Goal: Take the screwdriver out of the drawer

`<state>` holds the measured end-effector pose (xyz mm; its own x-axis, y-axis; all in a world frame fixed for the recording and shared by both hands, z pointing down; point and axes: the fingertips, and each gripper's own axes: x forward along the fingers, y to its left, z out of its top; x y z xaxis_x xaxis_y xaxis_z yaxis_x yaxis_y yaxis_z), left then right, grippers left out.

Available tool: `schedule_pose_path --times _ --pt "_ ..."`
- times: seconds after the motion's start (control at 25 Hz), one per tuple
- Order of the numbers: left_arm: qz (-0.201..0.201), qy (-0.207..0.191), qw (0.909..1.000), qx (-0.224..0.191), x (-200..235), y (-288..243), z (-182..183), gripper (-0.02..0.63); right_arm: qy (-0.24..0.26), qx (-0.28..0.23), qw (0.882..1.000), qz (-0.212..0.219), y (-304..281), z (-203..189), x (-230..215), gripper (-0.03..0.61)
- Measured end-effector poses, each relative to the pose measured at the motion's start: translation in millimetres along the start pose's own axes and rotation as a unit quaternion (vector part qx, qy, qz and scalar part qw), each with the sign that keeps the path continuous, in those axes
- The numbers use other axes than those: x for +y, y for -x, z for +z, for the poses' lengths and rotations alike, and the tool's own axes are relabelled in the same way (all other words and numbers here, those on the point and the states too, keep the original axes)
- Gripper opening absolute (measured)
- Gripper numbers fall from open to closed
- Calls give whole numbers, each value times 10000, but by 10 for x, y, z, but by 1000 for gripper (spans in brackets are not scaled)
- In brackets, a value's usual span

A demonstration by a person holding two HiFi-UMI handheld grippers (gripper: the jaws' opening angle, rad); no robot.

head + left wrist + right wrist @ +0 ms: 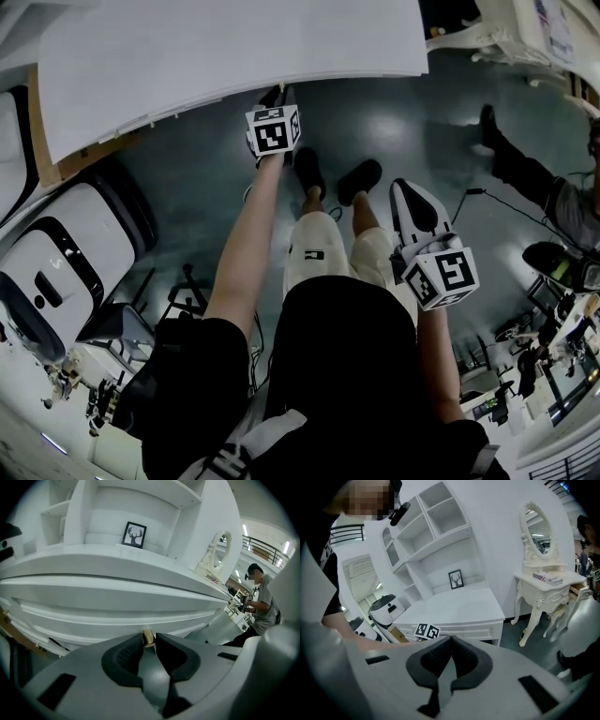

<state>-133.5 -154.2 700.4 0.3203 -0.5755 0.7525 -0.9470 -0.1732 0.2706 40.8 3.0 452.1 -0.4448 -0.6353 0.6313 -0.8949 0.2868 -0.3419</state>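
Left gripper (149, 641), 12 o'clock in head view: clamped on brass knob (148, 636) of shut drawer (112, 606), evidently to pull it; screwdriver unseen, presumably inside; right gripper (450, 639), 4 o'clock: closed, empty, waiting clear

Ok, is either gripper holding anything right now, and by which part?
The left gripper pinches the small brass knob on the white drawer front between its jaw tips. The right gripper is shut with nothing in it.
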Motion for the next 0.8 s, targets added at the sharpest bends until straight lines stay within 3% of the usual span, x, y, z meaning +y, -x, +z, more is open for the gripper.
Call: schedule_pose_path --times 0.4,0.8 --pt "-39 376 9992 -101 -7 7 -19 89 -41 -13 10000 38 54 -46 -41 17" --pt "175 198 9996 -32 -39 64 -97 87 -2 -107 9998 139 166 -89 -5 17"
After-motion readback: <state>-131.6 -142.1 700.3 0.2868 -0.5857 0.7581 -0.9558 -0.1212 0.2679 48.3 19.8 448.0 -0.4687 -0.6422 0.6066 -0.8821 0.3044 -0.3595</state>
